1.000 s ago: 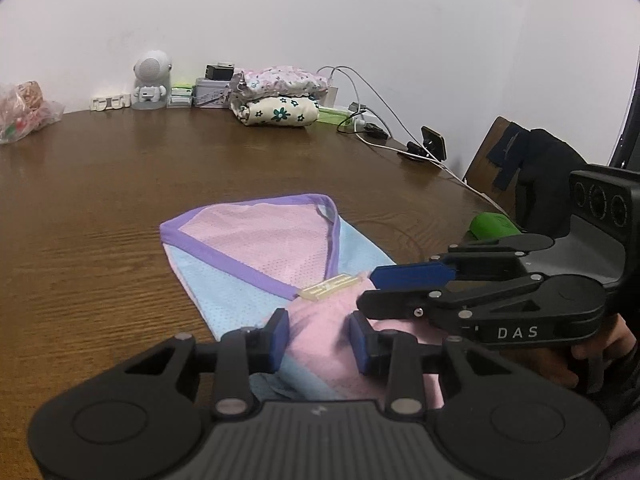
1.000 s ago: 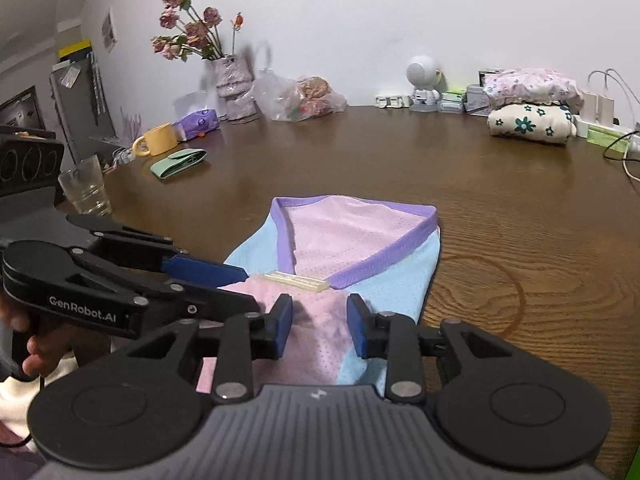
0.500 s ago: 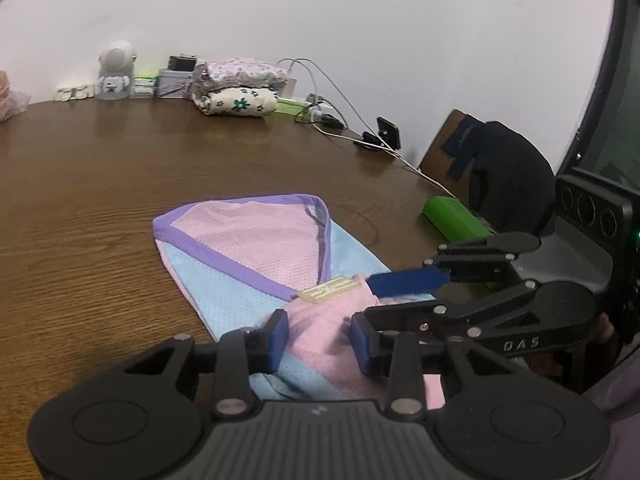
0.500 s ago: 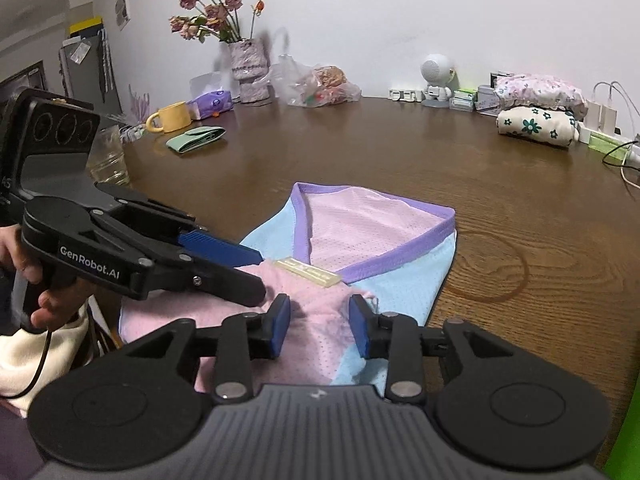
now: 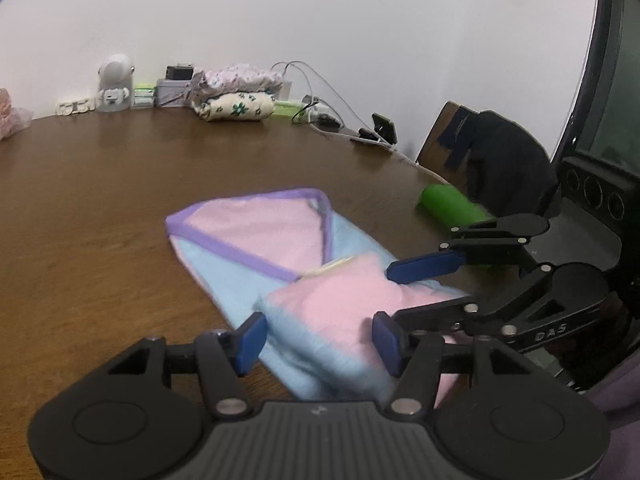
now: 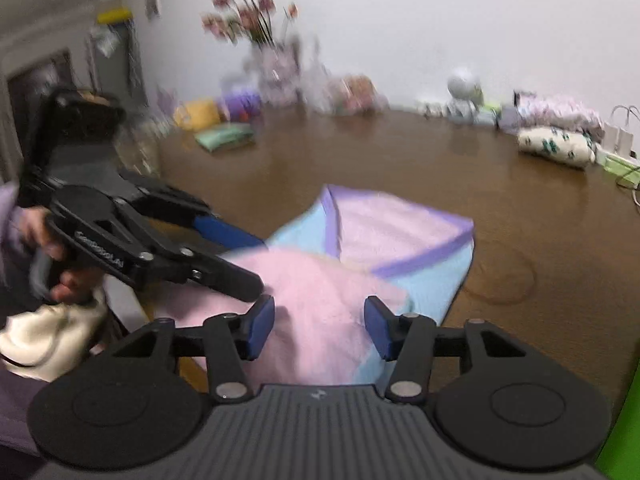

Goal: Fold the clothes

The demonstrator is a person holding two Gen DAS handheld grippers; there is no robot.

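While you held both grippers low over the wooden table [image 5: 100, 216], your left gripper [image 5: 318, 338] had its blue pads spread wide, with nothing clamped between them. The pink and blue garment [image 5: 280, 248] lay just ahead of it and partly between its fingers, a folded pink layer on top and the purple-trimmed end farther out. Your right gripper [image 6: 319, 328] was spread just as wide and gripped nothing, the pink fold lying between its fingers. Each tool showed beside the other, over the garment's near end. Well beyond the tools, a stack of folded floral clothes [image 5: 236, 98] sat by the wall.
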